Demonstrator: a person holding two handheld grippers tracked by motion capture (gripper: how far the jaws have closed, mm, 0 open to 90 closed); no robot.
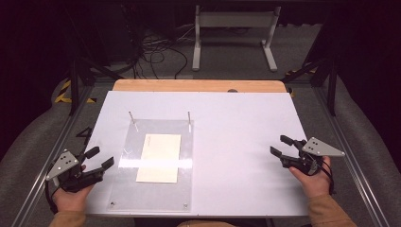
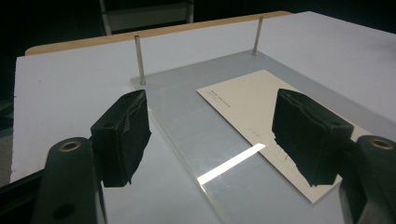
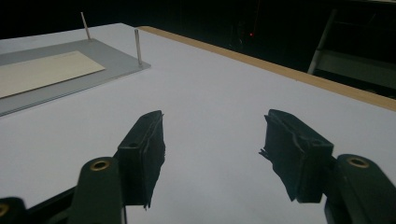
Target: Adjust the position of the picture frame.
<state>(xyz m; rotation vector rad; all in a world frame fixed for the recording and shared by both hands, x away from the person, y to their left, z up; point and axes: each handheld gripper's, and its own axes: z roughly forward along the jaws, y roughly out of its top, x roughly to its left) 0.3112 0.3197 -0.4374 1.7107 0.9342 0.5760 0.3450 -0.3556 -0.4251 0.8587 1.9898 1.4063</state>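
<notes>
- Nearest to us, our left claw [image 1: 100, 158] hangs at the near left edge of the white tabletop [image 1: 236, 127], its jaws standing apart with nothing between them.
- Our right claw [image 1: 279, 145] sits at the near right side of the tabletop, jaws likewise apart and gripping nothing, well apart from the left one.
- In the left claw view, the left claw [image 2: 210, 135] looks along the tabletop at a clear plate [image 2: 187, 116]; one jaw frames the plate's edge and the other stands in front of a cream card [image 2: 243, 102].
- The clear plate [image 1: 142, 189] lies flat on the left half of the tabletop, just beside the left claw; a bright strip of glare crosses it.
- The cream card [image 1: 159, 157] lies flat on the plate, about at its middle. Its long axis runs from near to far, tilted slightly so that the far end leans to the right. In the left claw view we see a line of small print along its far short edge, too small to read.
- Farther on, two thin metal pins [image 1: 130, 115] stand upright at the plate's far corners, beyond the card and not touching it.
- In the right claw view, the right claw [image 3: 212, 135] points over bare white tabletop, with the plate [image 3: 116, 67] and card [image 3: 42, 72] far off to its left.
- At the far edge a strip of wood [image 1: 198, 85] shows beyond the white surface.
</notes>
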